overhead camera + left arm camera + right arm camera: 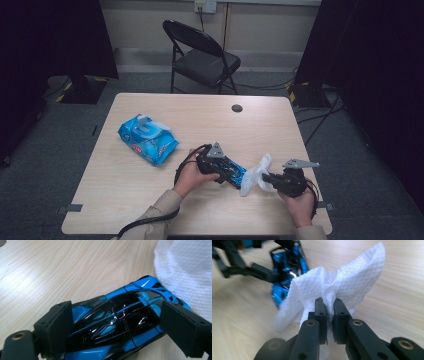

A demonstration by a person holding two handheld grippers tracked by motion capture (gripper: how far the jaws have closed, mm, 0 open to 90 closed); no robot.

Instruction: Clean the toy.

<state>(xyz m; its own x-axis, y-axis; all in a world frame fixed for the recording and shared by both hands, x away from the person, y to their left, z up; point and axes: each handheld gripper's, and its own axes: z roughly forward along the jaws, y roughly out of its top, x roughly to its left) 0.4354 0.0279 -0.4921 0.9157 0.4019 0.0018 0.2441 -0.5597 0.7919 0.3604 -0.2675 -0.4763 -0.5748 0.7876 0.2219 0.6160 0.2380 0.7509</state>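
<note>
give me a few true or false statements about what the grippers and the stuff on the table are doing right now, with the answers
1. The left gripper clamps a blue and black toy car. True.
2. The right gripper stands open with nothing in it. False: it is shut on a white wipe.
3. The wipe lies against one end of the car. True.
4. The blue wipes pack sits between the two grippers. False: it lies apart on the table, left of the left gripper in the high view.
5. A red stool stands beyond the table. False: it is a black folding chair.

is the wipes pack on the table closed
No, the wipes pack has its lid flipped up, and a white wipe pokes out of the opening.
</note>
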